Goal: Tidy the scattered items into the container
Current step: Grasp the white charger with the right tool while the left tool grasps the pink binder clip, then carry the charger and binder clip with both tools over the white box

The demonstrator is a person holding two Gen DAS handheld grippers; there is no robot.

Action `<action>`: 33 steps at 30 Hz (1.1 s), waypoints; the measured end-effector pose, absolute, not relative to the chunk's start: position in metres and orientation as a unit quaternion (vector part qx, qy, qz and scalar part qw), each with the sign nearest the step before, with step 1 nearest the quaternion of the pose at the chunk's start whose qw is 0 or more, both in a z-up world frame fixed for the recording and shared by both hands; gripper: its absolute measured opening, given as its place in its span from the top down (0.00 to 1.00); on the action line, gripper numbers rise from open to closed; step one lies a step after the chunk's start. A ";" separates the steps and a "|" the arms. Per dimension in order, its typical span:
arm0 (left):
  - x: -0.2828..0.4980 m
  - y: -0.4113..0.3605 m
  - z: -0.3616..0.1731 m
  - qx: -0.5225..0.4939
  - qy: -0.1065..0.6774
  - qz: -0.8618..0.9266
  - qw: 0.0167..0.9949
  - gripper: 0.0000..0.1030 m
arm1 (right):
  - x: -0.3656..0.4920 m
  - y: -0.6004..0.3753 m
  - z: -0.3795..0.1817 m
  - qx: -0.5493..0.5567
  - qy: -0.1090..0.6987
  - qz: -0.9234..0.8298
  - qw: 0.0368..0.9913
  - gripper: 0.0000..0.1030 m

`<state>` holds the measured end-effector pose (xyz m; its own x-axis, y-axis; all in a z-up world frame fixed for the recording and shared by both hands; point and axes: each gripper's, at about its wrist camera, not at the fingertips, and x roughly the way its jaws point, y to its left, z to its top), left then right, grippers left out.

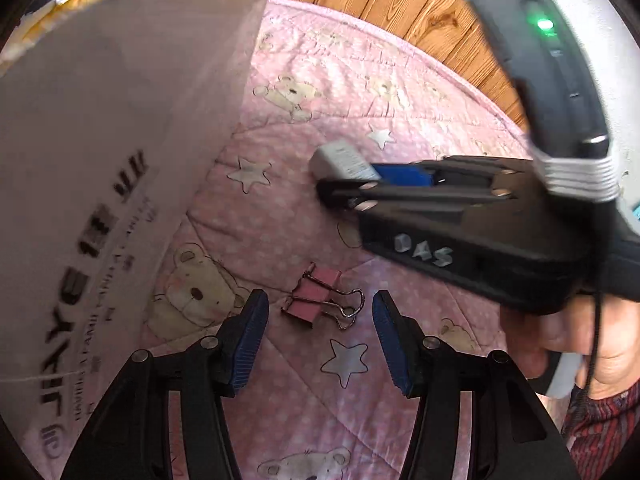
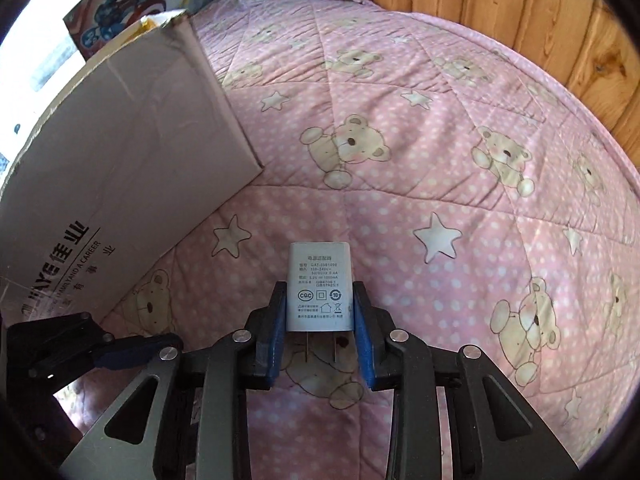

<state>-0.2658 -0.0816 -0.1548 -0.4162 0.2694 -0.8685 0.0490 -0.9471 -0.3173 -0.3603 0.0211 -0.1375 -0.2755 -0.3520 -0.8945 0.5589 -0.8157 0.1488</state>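
On the pink bear-print quilt (image 2: 420,128), the right tool (image 2: 320,316) is clamped on a white charger (image 2: 319,288), plug prongs facing the camera. The left tool (image 1: 320,332) stands apart, just short of a pink binder clip (image 1: 314,296) lying on the quilt. The cardboard box (image 2: 120,140) stands to the left.

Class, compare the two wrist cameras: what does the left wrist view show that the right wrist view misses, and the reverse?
Left wrist only: a pink binder clip ahead of the open left gripper, and a hand. Right wrist only: the charger's printed label and prongs. Both: the white charger, the right gripper shut on it, the cardboard box, the pink bear quilt.
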 end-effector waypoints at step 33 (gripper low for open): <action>-0.258 -0.058 -0.151 -0.475 -0.071 0.867 0.134 0.79 | -0.327 0.097 -0.127 0.524 -0.081 -0.807 0.262 0.69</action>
<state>-0.2579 -0.0582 -0.1509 -0.5132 0.2991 -0.8045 -0.1651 -0.9542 -0.2494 -0.3270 0.0969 -0.1271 -0.3142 -0.5065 -0.8030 0.3378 -0.8501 0.4040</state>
